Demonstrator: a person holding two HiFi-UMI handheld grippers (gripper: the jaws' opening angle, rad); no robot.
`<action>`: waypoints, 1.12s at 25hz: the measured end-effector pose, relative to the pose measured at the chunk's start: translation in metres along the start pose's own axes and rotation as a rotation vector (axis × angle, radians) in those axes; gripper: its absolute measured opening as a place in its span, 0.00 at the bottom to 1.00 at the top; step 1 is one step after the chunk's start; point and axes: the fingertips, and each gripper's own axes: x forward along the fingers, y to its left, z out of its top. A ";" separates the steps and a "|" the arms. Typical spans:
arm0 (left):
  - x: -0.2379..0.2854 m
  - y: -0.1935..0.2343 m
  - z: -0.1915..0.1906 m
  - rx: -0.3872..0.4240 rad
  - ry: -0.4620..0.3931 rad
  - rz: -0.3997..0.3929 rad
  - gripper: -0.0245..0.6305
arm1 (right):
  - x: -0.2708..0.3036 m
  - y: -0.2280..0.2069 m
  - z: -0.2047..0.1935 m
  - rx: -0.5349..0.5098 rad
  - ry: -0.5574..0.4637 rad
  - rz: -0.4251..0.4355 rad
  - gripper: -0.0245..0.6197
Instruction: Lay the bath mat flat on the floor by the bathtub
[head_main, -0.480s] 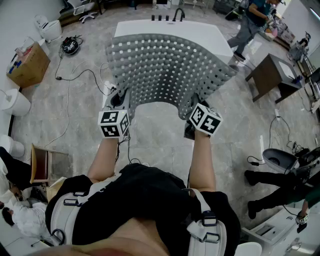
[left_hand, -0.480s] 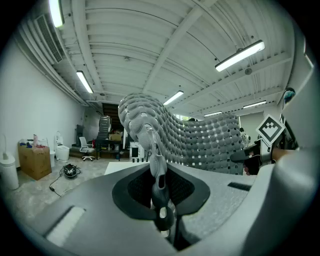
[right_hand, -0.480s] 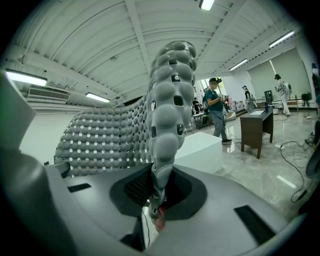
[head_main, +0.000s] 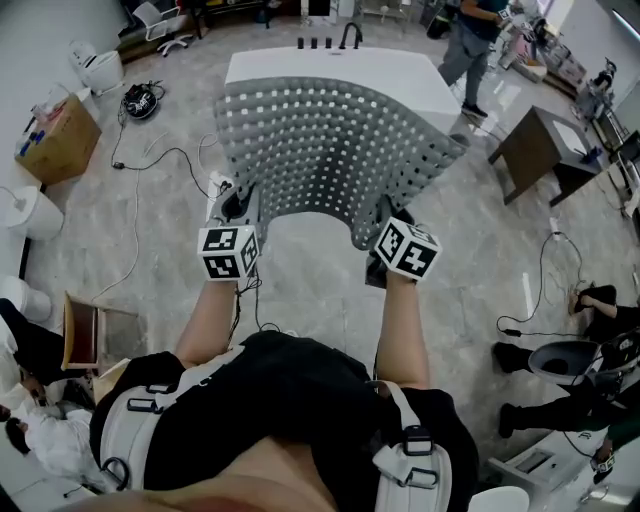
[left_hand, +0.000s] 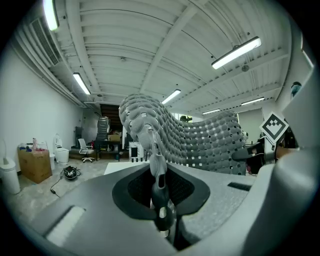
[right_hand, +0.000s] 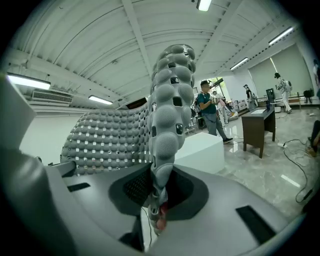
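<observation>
Marble flr (head_main: 300, 275), tub (head_main: 415, 72) ahead, mat (head_main: 330, 140) edge held

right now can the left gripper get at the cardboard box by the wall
Probably not. The left gripper is shut on a corner of the bath mat, and the cardboard box sits far off to its left.

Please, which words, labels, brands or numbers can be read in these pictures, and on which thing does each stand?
No readable text anywhere.
The marker cubes bear only black-and-white square patterns, no letters.
Any print on the cardboard box is too small to read.
</observation>
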 end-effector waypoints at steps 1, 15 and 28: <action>0.001 0.001 0.000 0.006 0.000 0.002 0.10 | 0.002 0.001 0.000 0.003 0.000 0.006 0.12; 0.017 0.057 0.002 0.034 -0.005 0.003 0.10 | 0.038 0.044 0.003 -0.057 0.000 -0.031 0.12; 0.071 0.059 -0.013 0.089 0.003 -0.034 0.10 | 0.084 0.023 0.012 -0.048 -0.021 -0.058 0.12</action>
